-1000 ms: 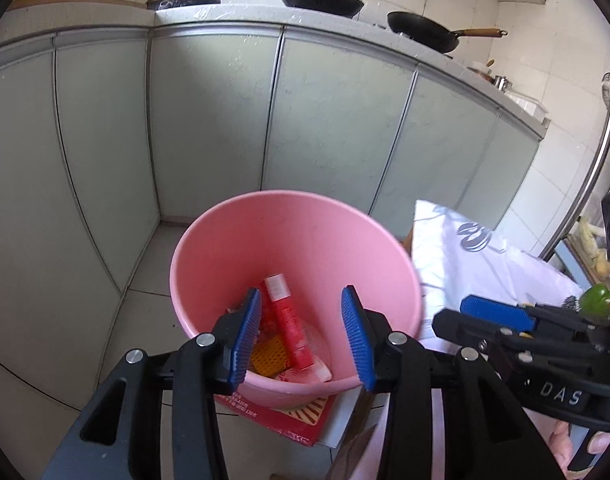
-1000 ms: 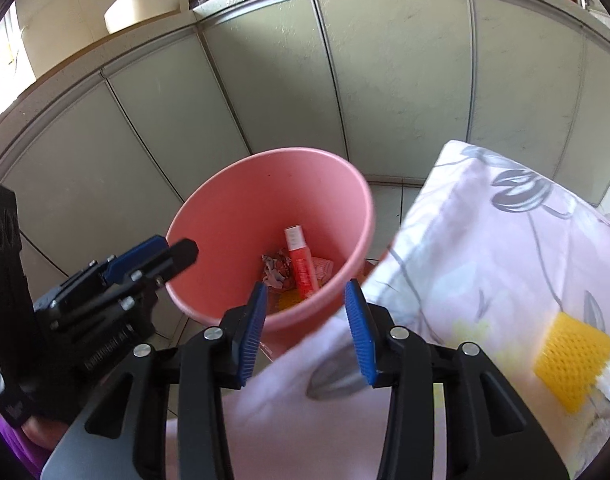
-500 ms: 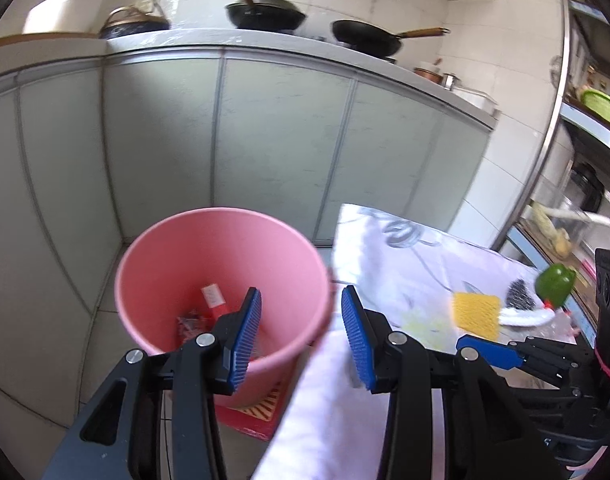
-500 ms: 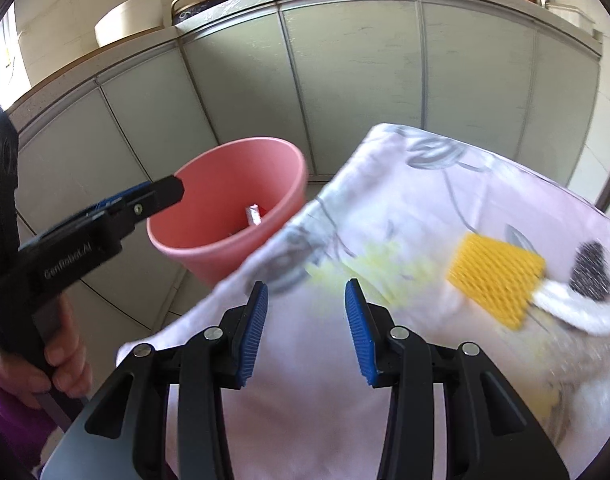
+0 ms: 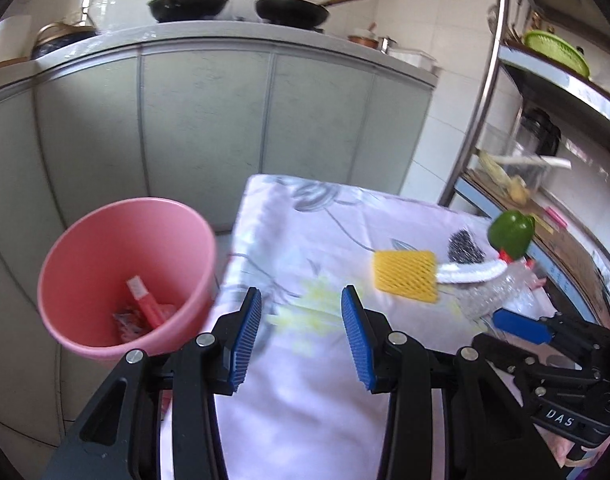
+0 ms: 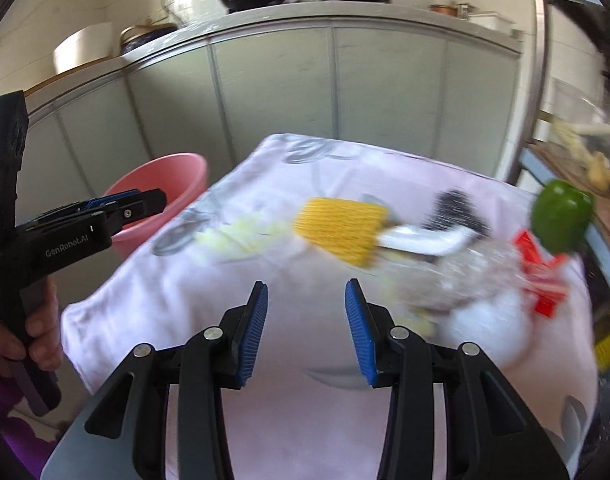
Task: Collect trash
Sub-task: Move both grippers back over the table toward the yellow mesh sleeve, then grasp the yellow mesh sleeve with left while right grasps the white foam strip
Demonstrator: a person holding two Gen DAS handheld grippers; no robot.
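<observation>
A pink bin (image 5: 121, 276) stands on the floor left of the cloth-covered table (image 5: 305, 392) and holds a red tube (image 5: 145, 304) and wrappers. It also shows in the right wrist view (image 6: 165, 188). On the cloth lie a yellow foam net (image 5: 405, 276), a white foam net (image 5: 469, 272), a black scrubber (image 5: 465, 248), crumpled clear plastic (image 5: 493, 292) and pale yellow scraps (image 5: 309, 304). My left gripper (image 5: 301, 336) is open and empty over the table's left edge. My right gripper (image 6: 307, 332) is open and empty over the cloth, short of the yellow net (image 6: 341, 228).
A green pepper (image 5: 511, 234) sits at the table's far right, with a red piece (image 6: 541, 276) beside it. Grey cabinets (image 5: 209, 120) with pans on the counter stand behind. A metal shelf rack (image 5: 545, 120) stands at the right.
Both grippers have swung right, away from the bin and over the table. The trash on the cloth has come into view. Both stay open and empty.
</observation>
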